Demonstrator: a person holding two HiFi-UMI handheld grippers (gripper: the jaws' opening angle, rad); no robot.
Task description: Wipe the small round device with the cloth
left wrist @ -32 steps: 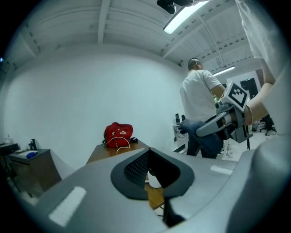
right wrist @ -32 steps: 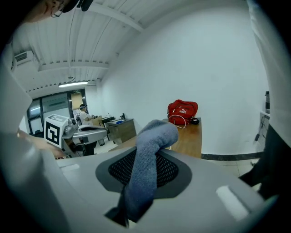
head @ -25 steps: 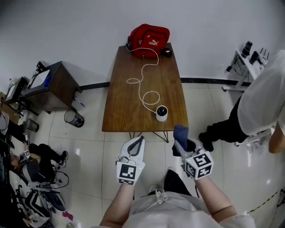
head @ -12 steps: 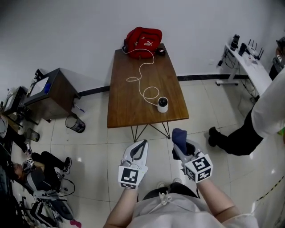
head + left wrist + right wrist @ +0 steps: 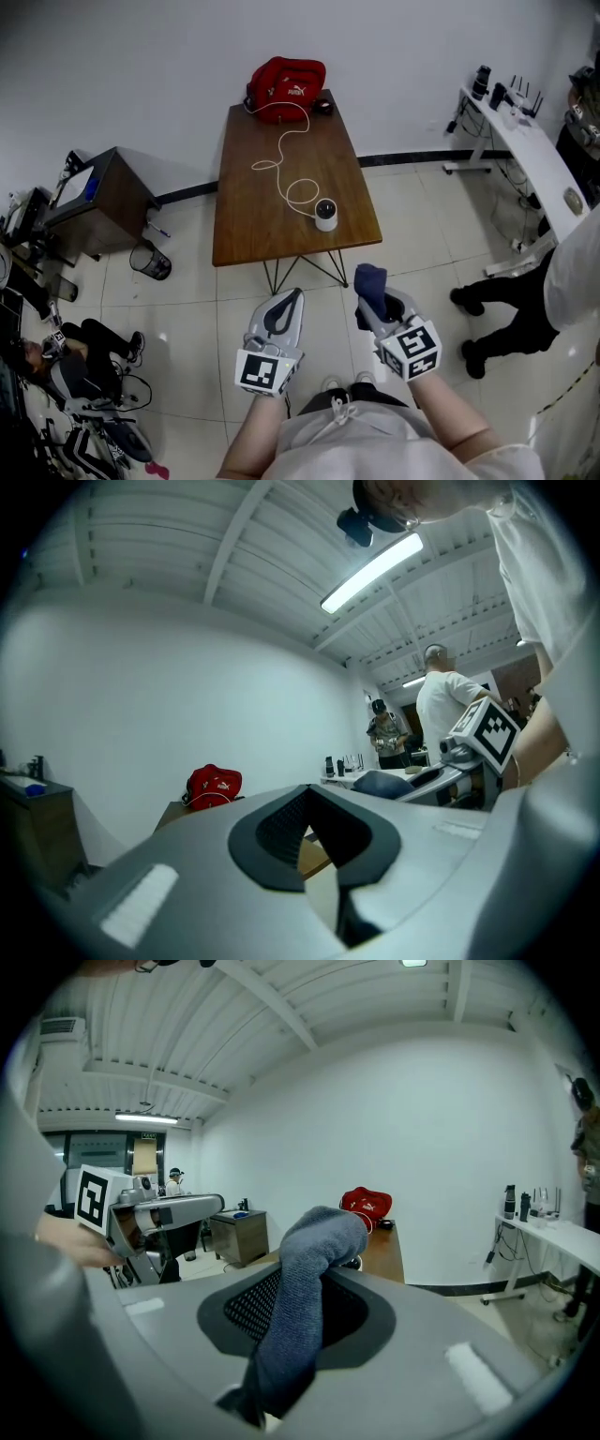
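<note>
Because the small white round device (image 5: 325, 214) stands close to the near edge of the brown wooden table (image 5: 246, 225), with its top dark and a thin white cable (image 5: 281, 157) running from it in loops towards the far end, a sideways wipe is the likeliest thing to go wrong. It looks light, so a push could slide it or tip it off that edge. The cable's slack loop lies just beside it. A jaw sweeping round could catch the loop and drag the device along.

Both tools hang over the tiled floor, well short of the table. The right gripper (image 5: 373, 298) is clamped on a folded blue-grey knitted cloth (image 5: 314, 1260), a rounded lump of which rises above the jaws. Only that lump is padded. If the approach is too low or too steep, I judge the hard grey jaw tips would meet the device before the cloth does. The cloth might also work loose under rubbing, since the grip is on a thick fold.

The left gripper (image 5: 292, 300) has its jaws pressed together with nothing between them. It could brace the device only by leaning on it, which might itself nudge it.

Further out, a red fabric bag (image 5: 286, 77) sits at the table's far end, and a person in dark trousers (image 5: 511, 309) stands near the right side.
</note>
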